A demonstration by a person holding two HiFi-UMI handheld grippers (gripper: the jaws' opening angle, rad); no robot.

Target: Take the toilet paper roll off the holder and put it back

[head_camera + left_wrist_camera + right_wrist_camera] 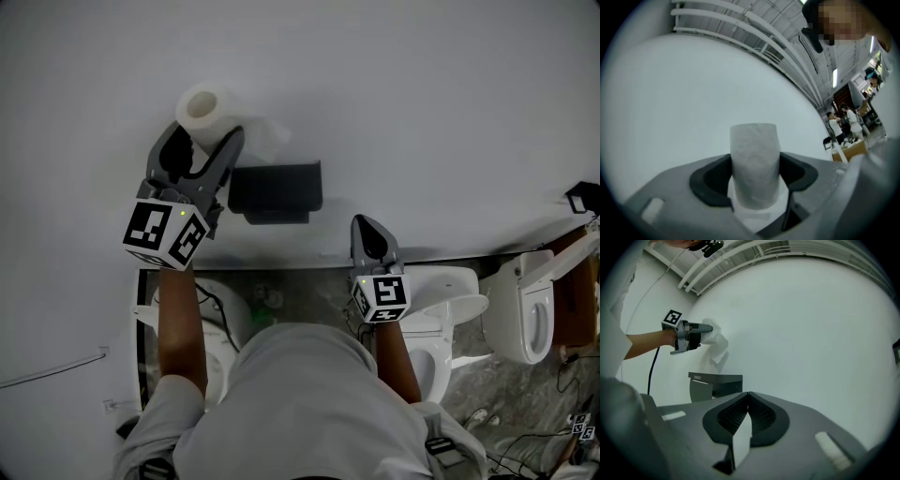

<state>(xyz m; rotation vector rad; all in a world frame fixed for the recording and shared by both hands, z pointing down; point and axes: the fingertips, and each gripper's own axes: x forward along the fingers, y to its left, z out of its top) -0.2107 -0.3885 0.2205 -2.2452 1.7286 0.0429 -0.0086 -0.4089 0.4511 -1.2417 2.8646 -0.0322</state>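
In the head view my left gripper [207, 134] is raised against the white wall and is shut on a white toilet paper roll [206, 106]. The roll stands just above and left of the dark grey holder [277, 190]. A loose tail of paper [270, 131] hangs off its right side. In the left gripper view the roll [754, 140] stands upright between the dark pads [708, 180]. My right gripper [368, 232] hangs lower and to the right of the holder, shut with nothing in it. The right gripper view shows its jaws [747, 395] closed together, and the holder [715, 384] and left gripper [705, 328] at its left.
Below the wall's edge stand white toilets [452, 314] [528, 314] on a grey stone floor, with another [214, 323] under my left arm. A black cable [652, 371] hangs from my left arm. Several people [841, 123] stand far off at the right.
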